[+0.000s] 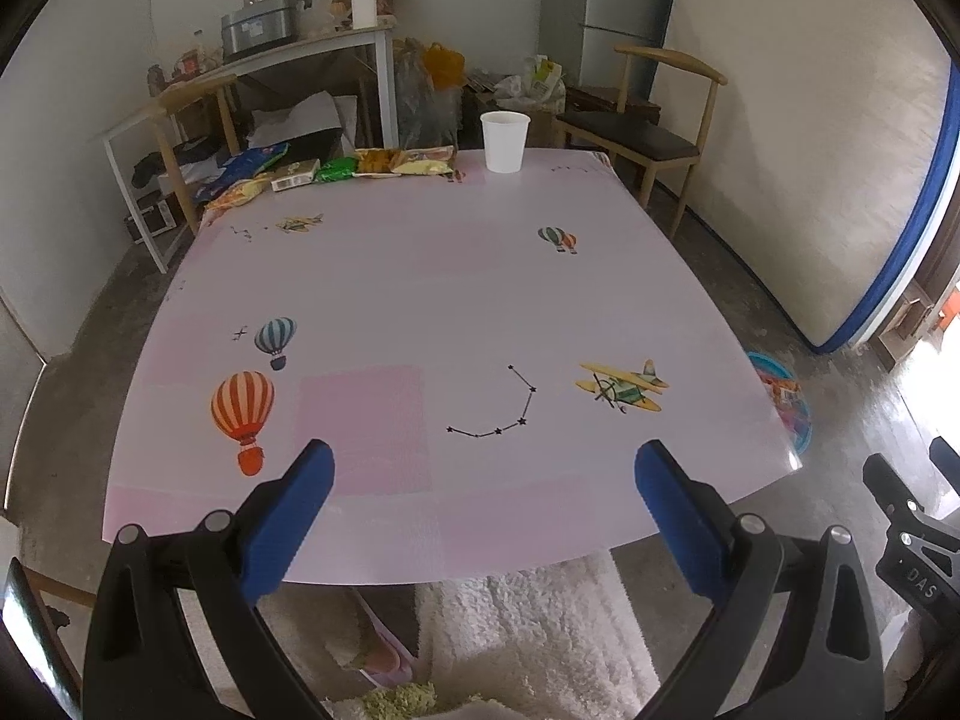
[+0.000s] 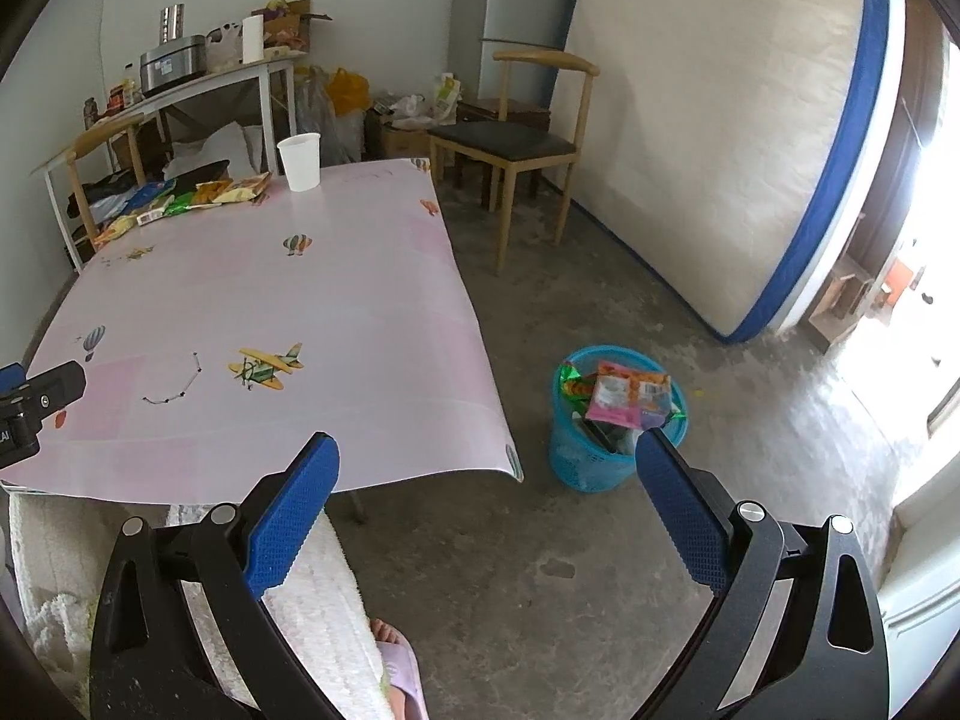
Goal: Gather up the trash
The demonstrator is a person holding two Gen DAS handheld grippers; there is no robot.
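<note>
My left gripper hangs over the near edge of the pink table, jaws spread wide with nothing between them. From its camera, the row of snack wrappers lies along the far left edge, its long axis running left to right across the table, ending just short of the white paper cup, which stands upright with its mouth up. This view catches only a sliver of the blue bin past the table's right edge.

My right gripper, also spread wide and empty, hangs past the table's near right corner, over the bare concrete floor. Its camera shows what the left one hides: the whole blue bin standing on the floor beside the table, with wrappers heaped in its top. The same row of wrappers and the cup sit far off at the left.
</note>
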